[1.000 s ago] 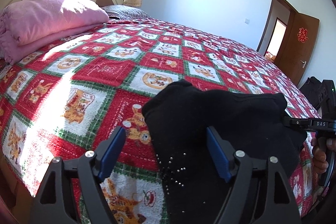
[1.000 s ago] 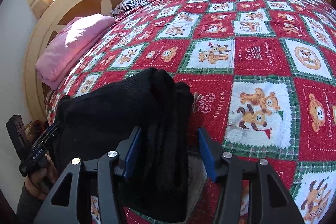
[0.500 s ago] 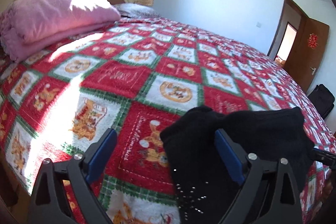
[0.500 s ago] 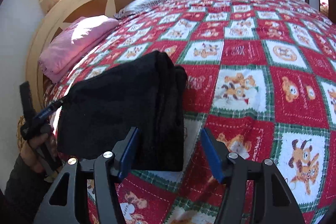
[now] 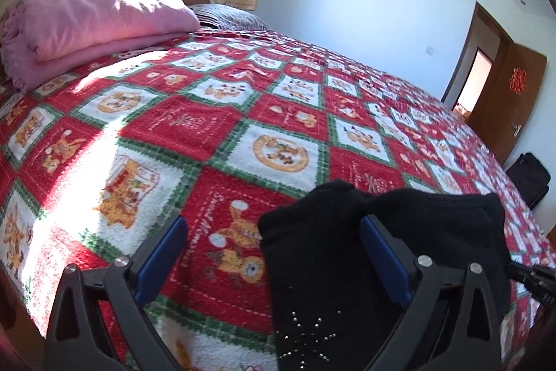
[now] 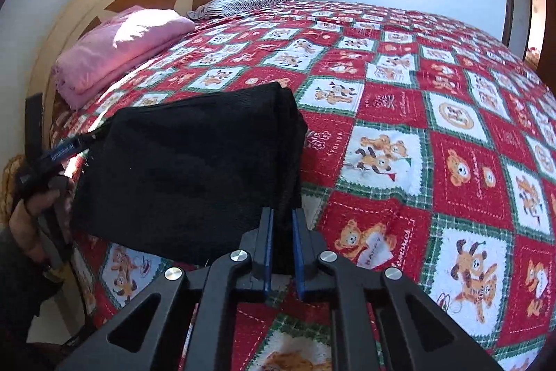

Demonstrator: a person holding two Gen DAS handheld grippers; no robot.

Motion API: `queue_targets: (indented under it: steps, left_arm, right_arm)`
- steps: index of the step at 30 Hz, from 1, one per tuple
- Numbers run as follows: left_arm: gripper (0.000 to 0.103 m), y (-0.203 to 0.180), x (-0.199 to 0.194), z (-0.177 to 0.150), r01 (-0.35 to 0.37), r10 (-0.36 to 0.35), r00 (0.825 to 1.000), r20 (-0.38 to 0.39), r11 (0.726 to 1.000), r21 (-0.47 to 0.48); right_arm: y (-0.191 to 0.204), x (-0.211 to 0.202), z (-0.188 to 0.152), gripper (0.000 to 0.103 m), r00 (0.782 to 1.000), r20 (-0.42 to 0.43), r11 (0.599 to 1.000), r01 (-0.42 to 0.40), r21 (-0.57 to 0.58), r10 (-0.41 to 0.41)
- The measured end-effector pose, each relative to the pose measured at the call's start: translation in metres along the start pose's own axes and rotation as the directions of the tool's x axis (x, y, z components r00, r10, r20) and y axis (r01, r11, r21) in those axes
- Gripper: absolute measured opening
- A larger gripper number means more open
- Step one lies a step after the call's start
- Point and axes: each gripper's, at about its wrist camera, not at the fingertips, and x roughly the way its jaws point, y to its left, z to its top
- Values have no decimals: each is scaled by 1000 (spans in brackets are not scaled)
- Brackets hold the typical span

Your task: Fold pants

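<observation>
Your black pants (image 6: 187,169) lie folded into a thick, roughly square bundle near the edge of the bed (image 6: 434,127), on its red, white and green patchwork bedspread. The fabric looks soft and fuzzy, with small silver studs (image 5: 309,336) forming a starburst on the near side in the left wrist view. Your right gripper (image 6: 280,242) is closing, its blue pads pinching the stacked folded edge of the pants. Your left gripper (image 5: 274,252) is opening, its jaws spread wide, with one corner of the pants between them, untouched by either pad.
</observation>
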Motion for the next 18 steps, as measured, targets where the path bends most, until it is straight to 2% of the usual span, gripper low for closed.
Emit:
queue_targets:
  steps: [3, 6, 9, 11, 12, 13, 14, 16, 18]
  left_arm:
    - [103, -1, 3, 0, -6, 6, 1000, 6, 1000, 15]
    - [103, 8, -1, 2, -7, 7, 1000, -7, 1000, -19]
    - [103, 11, -16, -1, -32, 32, 1000, 0, 999, 13]
    - [103, 12, -27, -6, -26, 25, 1000, 11, 999, 34]
    - [103, 13, -32, -8, -17, 17, 1000, 15, 999, 40]
    - [103, 14, -34, -10, -3, 3, 1000, 12, 999, 37]
    - [103, 15, -36, -14, 33, -34, 999, 4, 999, 22]
    - [103, 14, -33, -20, 97, -96, 995, -19, 995, 5]
    - [102, 8, -25, -27, 108, -108, 993, -44, 994, 3]
  right_arm:
    - [-2, 2, 1, 10, 1000, -20, 1000, 10, 7, -10]
    - [-5, 2, 2, 10, 1000, -29, 1000, 3, 16, -3]
    - [-6, -3, 1, 13, 1000, -12, 1000, -16, 20, 16]
    - [-7, -6, 2, 20, 999, -1, 999, -33, 37, 33]
    - [-9, -7, 4, 37, 999, 9, 998, -37, 50, 37]
    - [-11, -7, 6, 60, 998, 19, 996, -54, 69, 53]
    - [-14, -7, 9, 67, 996, 27, 992, -84, 94, 82]
    - [-19, -2, 17, 70, 990, 31, 982, -138, 131, 135]
    - [-20, 12, 29, 70, 987, 9, 976, -158, 151, 158]
